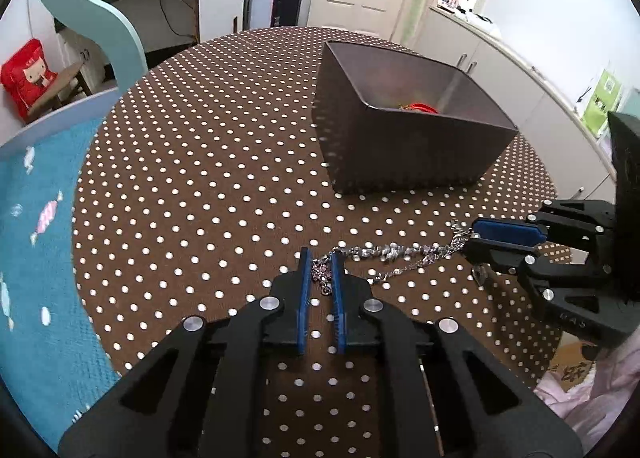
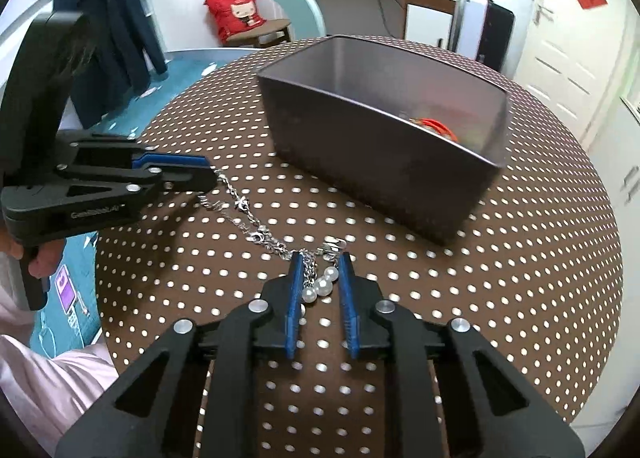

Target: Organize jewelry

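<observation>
Stretching across the dotted table [image 2: 480, 278], a silver chain [image 1: 396, 252] runs between both grippers: the left gripper [image 1: 322, 272] pinches one end, nearly closed; the right gripper [image 2: 320, 274], slightly ajar, brackets the pearl end [image 2: 322, 284] without clearly pressing it. A grey bin [image 1: 400, 146] stands beyond.

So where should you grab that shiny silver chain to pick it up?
Take the silver chain at its two ends, from above, slanting down. It lies limp and stretched across the dotted tablecloth, so a middle grab would let both ends dangle. The left hand-held gripper pinches one end; the right hand-held gripper straddles the pearl end, though whether it pinches is unclear.
</observation>
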The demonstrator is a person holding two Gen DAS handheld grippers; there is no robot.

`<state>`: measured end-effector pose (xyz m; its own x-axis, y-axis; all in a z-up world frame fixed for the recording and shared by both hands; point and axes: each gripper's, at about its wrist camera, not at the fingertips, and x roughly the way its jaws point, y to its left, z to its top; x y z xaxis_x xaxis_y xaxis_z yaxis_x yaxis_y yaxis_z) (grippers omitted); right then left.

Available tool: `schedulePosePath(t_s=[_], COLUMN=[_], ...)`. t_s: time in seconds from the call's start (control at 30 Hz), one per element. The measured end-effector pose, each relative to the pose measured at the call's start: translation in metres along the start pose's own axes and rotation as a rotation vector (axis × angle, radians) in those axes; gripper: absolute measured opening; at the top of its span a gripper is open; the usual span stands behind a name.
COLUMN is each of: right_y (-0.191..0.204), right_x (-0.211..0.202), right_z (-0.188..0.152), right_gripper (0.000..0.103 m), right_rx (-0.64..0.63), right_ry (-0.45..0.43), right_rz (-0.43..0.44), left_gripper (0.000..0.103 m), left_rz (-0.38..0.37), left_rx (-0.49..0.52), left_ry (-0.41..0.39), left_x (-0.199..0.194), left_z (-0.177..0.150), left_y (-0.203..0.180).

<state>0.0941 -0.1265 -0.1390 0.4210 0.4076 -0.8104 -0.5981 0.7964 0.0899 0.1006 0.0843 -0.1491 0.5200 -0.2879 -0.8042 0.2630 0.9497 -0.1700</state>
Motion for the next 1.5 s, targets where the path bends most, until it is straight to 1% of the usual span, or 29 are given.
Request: schedulePosePath(t_s=[0.03,0.1,0.13,0.2,0.37,0.47,0.53,0.6,0.7,0.77,0.83,0.87,0.93,0.97,1.03,1.07,1.1,1.13,1.23,1.33,1.5], right_y=[-0.002,-0.006,-0.007,-0.015,-0.018,-0.022,-0.026,-0.025,-0.025,-0.026,-0.032,-0.037,-0.053,-0.063,-0.068,-0.067,-0.066,-0.063,-0.058,-0.059,-0.061], right_x=[-0.001,-0.004,-0.005,-0.008,-0.011,-0.014,-0.016,-0.018,-0.018,-0.019,-0.019,-0.020,-0.023,-0.027,-0.030,-0.030,-0.029,-0.028,-0.024,-0.030,-0.052], right_z=[0.000,0.001,0.001,-0.001,-0.005,-0.009,-0.016,-0.017,-0.019,-0.020,-0.021,-0.022,-0.025,-0.028,-0.032,-0.033,-0.033,-0.032,-0.026,-0.019,-0.001], right_gripper=[0.014,0.006,0.006,0.006,0.007,0.007,0.007,0.007,0.007,0.008,0.008,0.008,0.008,0.008,0.008,0.008,0.008,0.008,0.008,0.008,0.008], right_rx=[0.010,0.023,0.020,0.031,0.033,0.038,0.052,0.040,0.041,0.040,0.047,0.053,0.097,0.127,0.137,0.139,0.144,0.143,0.146,0.156,0.153], right_ry=[-0.004,-0.004,-0.001,0.004,0.005,0.005,0.004,0.009,0.014,0.016,0.018,0.021,0.027,0.033,0.043,0.042,0.037,0.032,0.015,-0.016,-0.095], right_rz=[0.008,-0.002,-0.012,-0.026,-0.021,-0.031,-0.022,-0.045,-0.059,-0.082,-0.150,-0.191,-0.225,-0.251,-0.274,-0.265,-0.235,-0.222,-0.203,-0.191,-0.192], left_gripper=[0.010,0.010,0.010,0.009,0.010,0.010,0.010,0.010,0.010,0.009,0.009,0.009,0.009,0.009,0.009,0.009,0.009,0.009,0.009,0.009,0.009], left_rz=[0.002,0.054,0.067,0.066,0.102,0.094,0.083,0.094,0.094,0.094,0.120,0.153,0.182,0.183,0.189,0.174,0.163,0.154,0.134,0.122,0.106], left_rx=[-0.002,0.004,0.005,-0.017,-0.033,-0.038,-0.026,-0.008,-0.008,-0.006,0.004,0.003,-0.025,-0.036,-0.048,-0.052,-0.052,-0.046,-0.048,-0.051,-0.051], left_ry=[-0.001,-0.011,-0.012,-0.010,-0.012,-0.012,-0.011,-0.014,-0.015,-0.013,-0.010,-0.012,-0.011,-0.012,-0.014,-0.014,-0.015,-0.021,-0.045,-0.076,-0.135], left_x=[-0.001,-0.002,-0.002,-0.004,-0.007,-0.009,-0.009,-0.008,-0.006,-0.007,-0.007,-0.007,-0.009,-0.010,-0.012,-0.013,-0.013,-0.014,-0.018,-0.026,-0.044], left_z=[-0.001,-0.001,-0.001,-0.001,-0.001,-0.002,-0.004,-0.006,-0.007,-0.008,-0.009,-0.010,-0.010,-0.011,-0.011,-0.011,-0.011,-0.010,-0.007,0.000,0.013], left_y=[0.001,0.000,0.001,0.008,0.019,0.022,0.018,0.011,0.007,0.007,0.005,0.006,0.014,0.018,0.021,0.021,0.019,0.015,0.009,0.003,-0.001])
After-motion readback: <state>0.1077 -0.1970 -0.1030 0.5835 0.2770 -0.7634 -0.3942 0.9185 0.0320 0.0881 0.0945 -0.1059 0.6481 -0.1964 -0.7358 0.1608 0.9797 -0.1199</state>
